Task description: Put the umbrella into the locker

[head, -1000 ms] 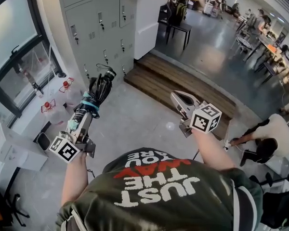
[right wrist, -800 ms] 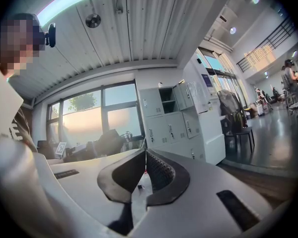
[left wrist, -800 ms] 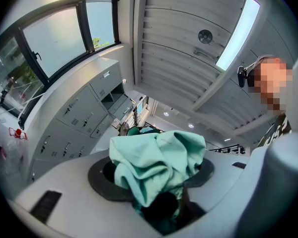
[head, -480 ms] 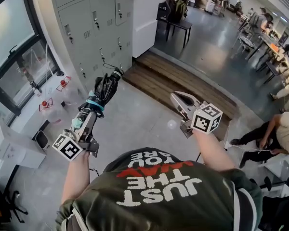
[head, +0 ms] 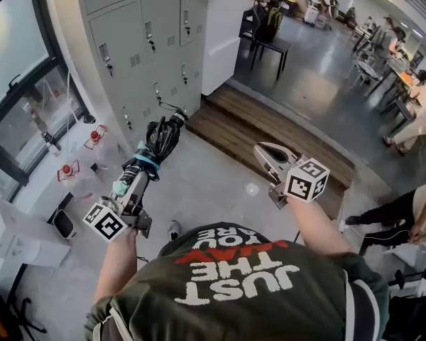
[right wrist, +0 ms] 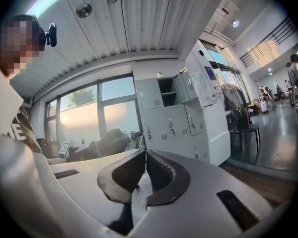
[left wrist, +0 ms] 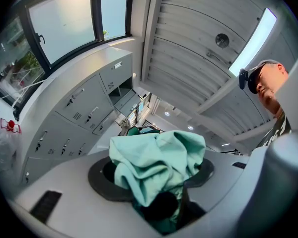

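In the head view my left gripper (head: 136,177) is shut on a folded black umbrella (head: 163,138) with a teal band, held low at the left. The umbrella's tip points at the grey lockers (head: 135,48) just ahead. The left gripper view shows the umbrella's teal cloth (left wrist: 156,165) bunched between the jaws of my left gripper (left wrist: 156,150), with the lockers (left wrist: 72,118) at the left. My right gripper (head: 268,155) is shut and empty, out to the right. The right gripper view has my right gripper (right wrist: 145,155) facing the lockers (right wrist: 171,118), one upper door (right wrist: 168,92) open.
A tall white cabinet (head: 224,27) stands right of the lockers. A low wooden step (head: 270,130) runs diagonally behind my right gripper. Red-capped containers (head: 94,136) sit by the window at the left. A chair (head: 270,38) stands beyond, and a person (head: 405,212) sits at the right.
The lockers have come nearer in the head view. Both grippers have moved forward towards them, the umbrella still held in the left one.
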